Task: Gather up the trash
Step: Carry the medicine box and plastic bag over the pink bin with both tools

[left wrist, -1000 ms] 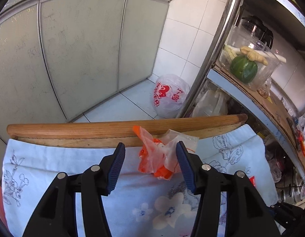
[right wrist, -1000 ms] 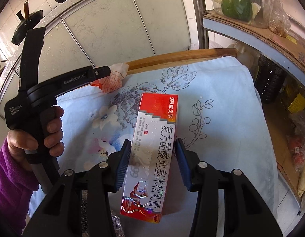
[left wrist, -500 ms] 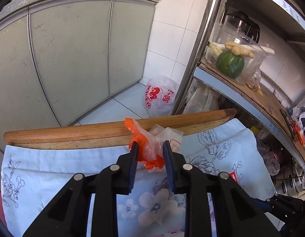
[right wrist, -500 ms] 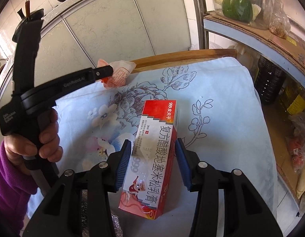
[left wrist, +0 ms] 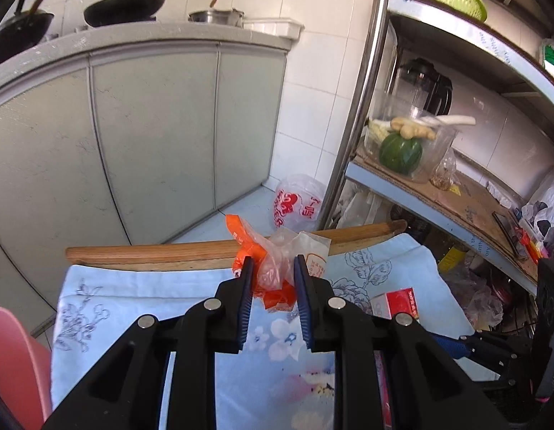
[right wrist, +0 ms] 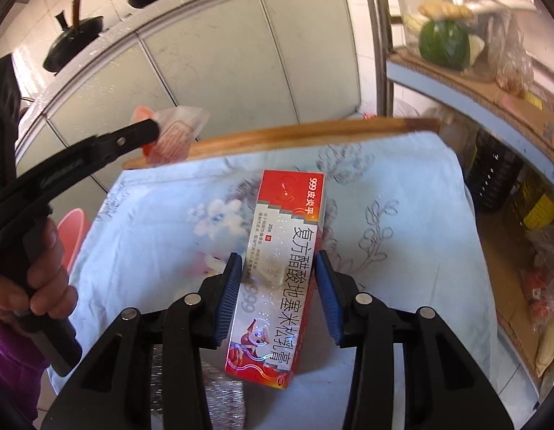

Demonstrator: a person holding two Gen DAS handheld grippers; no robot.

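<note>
A crumpled orange and clear plastic wrapper hangs between the blue pads of my left gripper, which is shut on it above the far edge of the table. In the right wrist view the same wrapper sticks out of the left gripper's tip, held by a hand in a purple sleeve. A long red and white ointment box lies lengthwise in my right gripper. Its jaws are closing, and the pads press on the box's two long sides. The box is tilted over the flowered blue tablecloth.
A wooden rail runs along the table's far edge. A metal shelf on the right carries a clear tub with a green squash. On the floor beyond sits a white plastic bag. A pink stool stands at the left. Grey cabinets line the back.
The left gripper closed on the wrapper and lifted it off the cloth, up past the wooden rail. The right gripper rose slightly, with the box still between its pads.
</note>
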